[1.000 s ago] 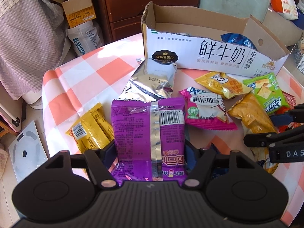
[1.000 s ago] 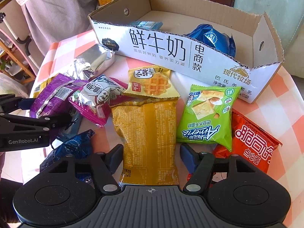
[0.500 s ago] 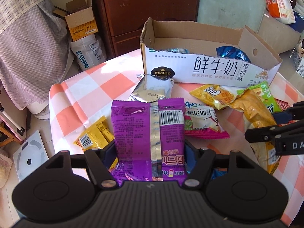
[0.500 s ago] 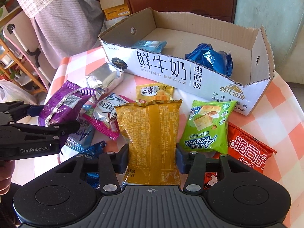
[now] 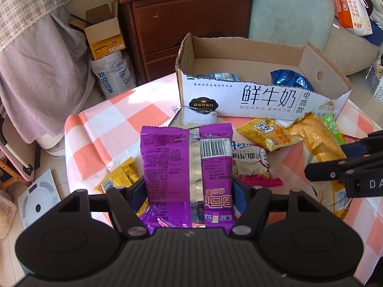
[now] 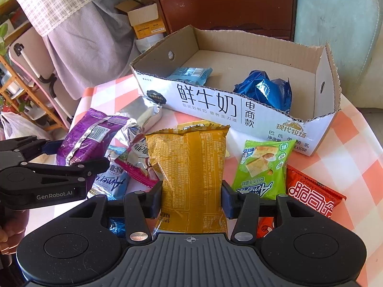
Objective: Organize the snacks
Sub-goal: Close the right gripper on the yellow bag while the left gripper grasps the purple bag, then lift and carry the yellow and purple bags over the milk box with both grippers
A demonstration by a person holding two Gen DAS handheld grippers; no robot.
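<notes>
My left gripper (image 5: 188, 191) is shut on a purple snack bag (image 5: 186, 167) and holds it above the table; the bag also shows in the right wrist view (image 6: 91, 136). My right gripper (image 6: 191, 201) is shut on a yellow snack bag (image 6: 189, 174) and holds it raised; this bag shows at the right in the left wrist view (image 5: 318, 143). An open cardboard milk box (image 6: 215, 100) stands at the back of the table, also seen in the left wrist view (image 5: 263, 98). It holds a dark blue bag (image 6: 263, 91) and a light blue packet (image 6: 191, 74).
On the checked tablecloth (image 5: 105, 129) lie a silver bag (image 6: 143, 112), a pink-edged bag (image 5: 251, 165), a waffle packet (image 5: 265, 131), a green bag (image 6: 263, 165), a red bag (image 6: 311, 196), small yellow packets (image 5: 122, 177). A wooden cabinet (image 5: 186, 24) stands behind.
Both grippers have risen with their bags and pulled back a little, so the box interior shows more. The right gripper closed onto the yellow bag and lifted it off the table.
</notes>
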